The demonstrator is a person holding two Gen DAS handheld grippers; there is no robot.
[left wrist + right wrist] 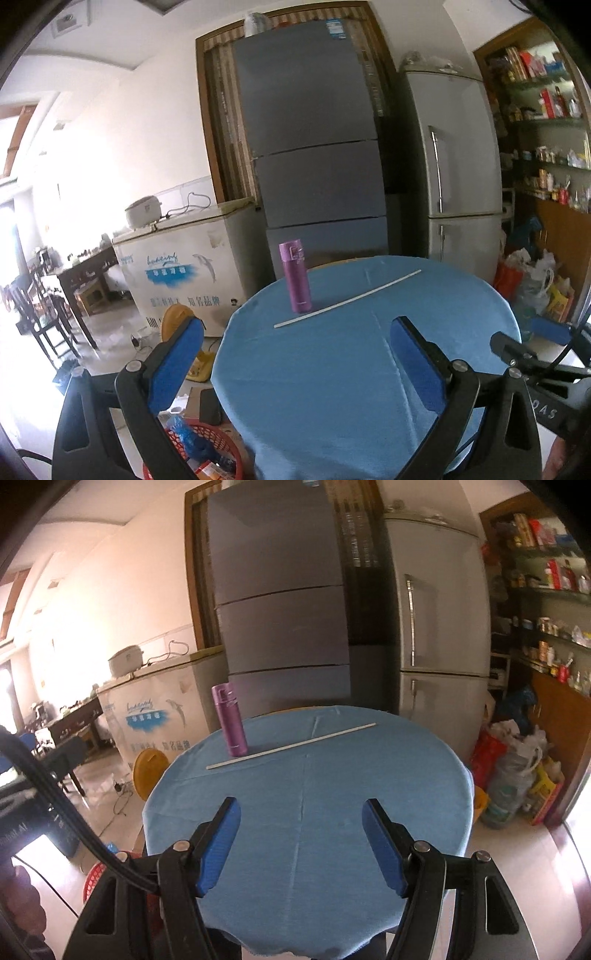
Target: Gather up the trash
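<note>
Both your sets of jaws stand released with nothing between them: the left gripper point(299, 350) spread wide, the right gripper point(301, 836) parted less. Beneath them the blue tabletop point(332, 867) is bare on your near side. Down to your left, on the floor beside it, sits the red basket point(218, 439) with scraps already in it. Farther out lies the thin white stick point(291, 746), probably the trash to take. Its long axis runs crosswise to both grippers, the left end nearer you, the right end slanting away. A purple bottle point(231, 720) stands just behind the left end, so the open right half looks the safer grab, nearer your right gripper.
</note>
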